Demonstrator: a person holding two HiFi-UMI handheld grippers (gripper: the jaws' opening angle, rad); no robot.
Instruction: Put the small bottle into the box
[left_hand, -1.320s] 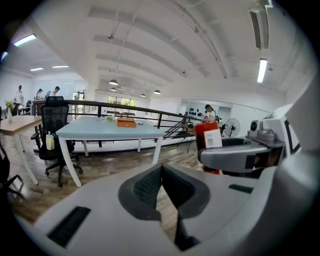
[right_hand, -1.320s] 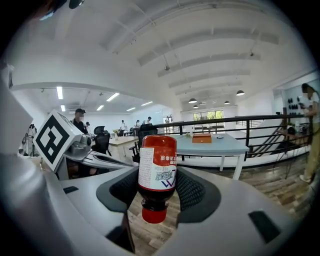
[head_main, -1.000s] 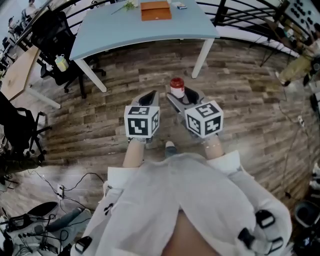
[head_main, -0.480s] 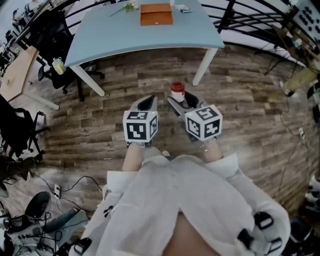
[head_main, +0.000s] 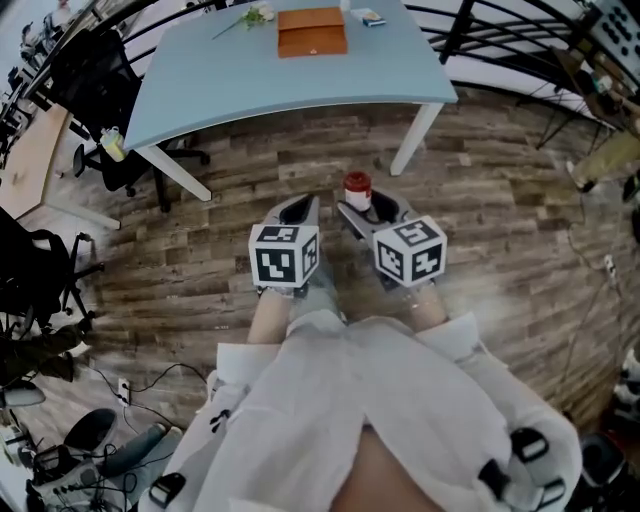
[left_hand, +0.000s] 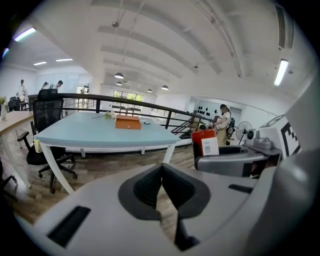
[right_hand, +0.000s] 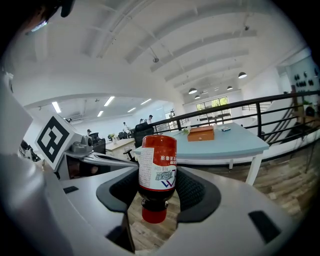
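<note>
My right gripper (head_main: 364, 208) is shut on a small bottle (head_main: 357, 190) with a dark body, a red-and-white label and a red cap. In the right gripper view the bottle (right_hand: 157, 172) hangs cap-down between the black pads (right_hand: 192, 190). My left gripper (head_main: 297, 210) is held beside it, shut with nothing in it; its pads (left_hand: 175, 185) meet at the tips. The orange-brown box (head_main: 312, 30) lies closed on the far part of a light blue table (head_main: 250, 75), well ahead of both grippers. Both gripper views also show the box (left_hand: 127, 122) (right_hand: 201, 134).
Wood-plank floor lies between me and the table. Black office chairs (head_main: 100, 70) stand at its left, and a black railing (head_main: 500, 30) runs behind it. Cables (head_main: 120, 380) lie on the floor at lower left. A small flat item (head_main: 368, 17) and a plant sprig (head_main: 250, 15) lie near the box.
The table has drawn slightly nearer in the head view as I step towards it. Both grippers keep their pose and the right one still holds the bottle.
</note>
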